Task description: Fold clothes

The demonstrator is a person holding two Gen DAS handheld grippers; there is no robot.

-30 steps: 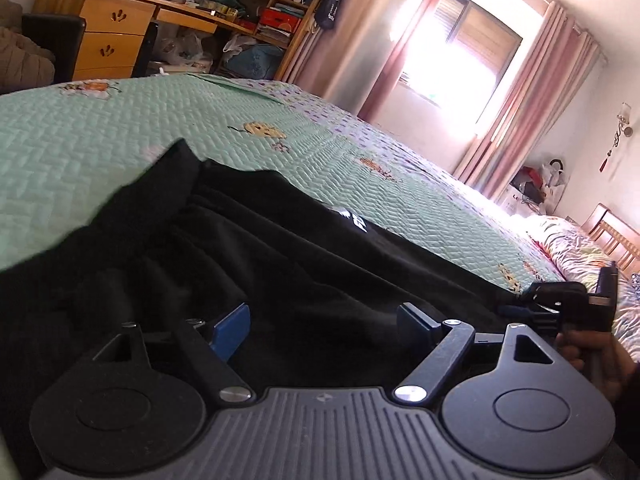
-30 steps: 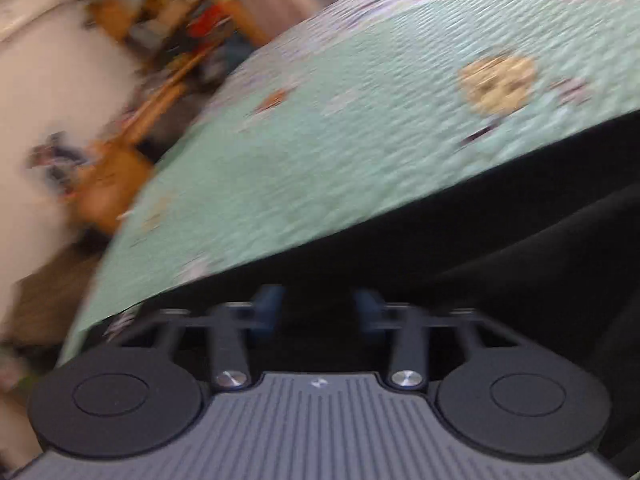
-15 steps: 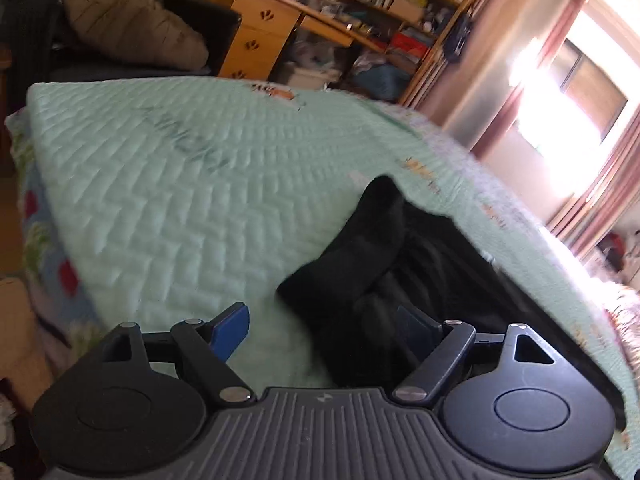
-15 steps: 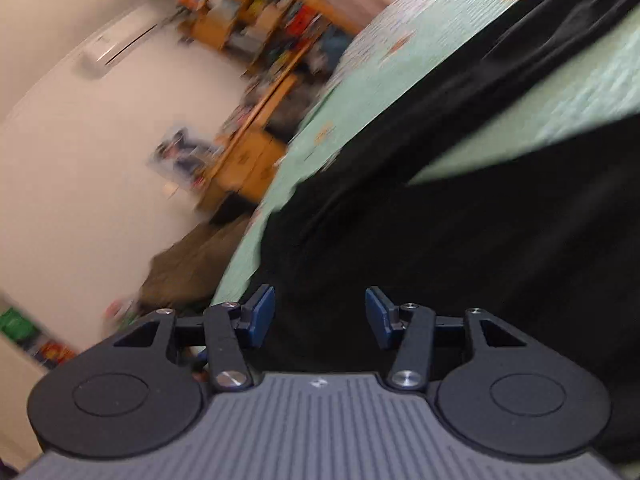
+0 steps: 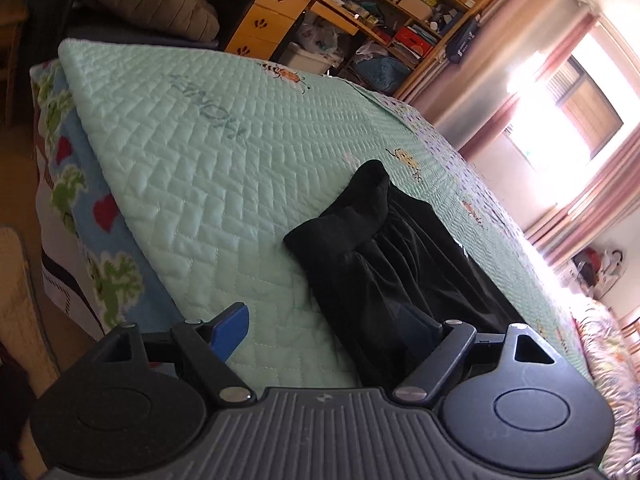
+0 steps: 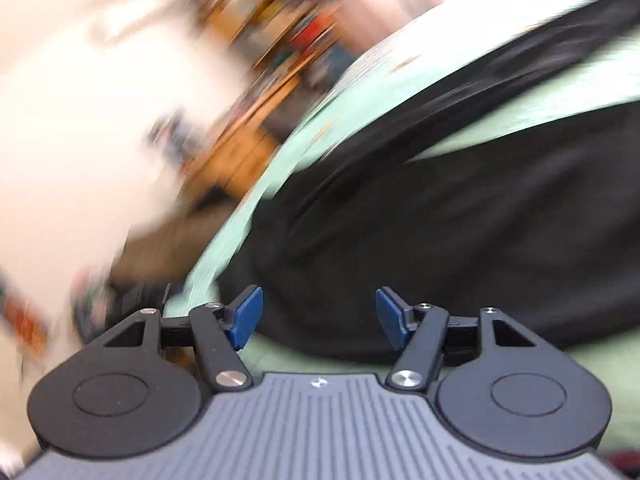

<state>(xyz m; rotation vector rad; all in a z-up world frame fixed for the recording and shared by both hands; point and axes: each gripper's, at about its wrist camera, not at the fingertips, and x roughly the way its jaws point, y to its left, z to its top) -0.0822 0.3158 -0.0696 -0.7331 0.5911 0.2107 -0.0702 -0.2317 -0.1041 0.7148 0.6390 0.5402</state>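
On the green quilt (image 5: 192, 168) black trousers (image 5: 384, 256) lie rumpled; both tongs (image 5: 324, 328) (image 6: 318, 312) gape empty, right just widened.

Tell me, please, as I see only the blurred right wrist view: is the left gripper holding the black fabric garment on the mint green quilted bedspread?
Observer: No. The left gripper is open with nothing clamped. One finger shows in front of the black fabric garment, the other in front of the bare mint green quilted bedspread.
Operator: Where does the garment end on that side?
Observer: In a bunched, rounded cuff end that lies on the bedspread and points toward the wooden desk with drawers.
Operator: Is the fabric behind it flat?
Observer: No, it is gathered in long folds running back from the cuff end.
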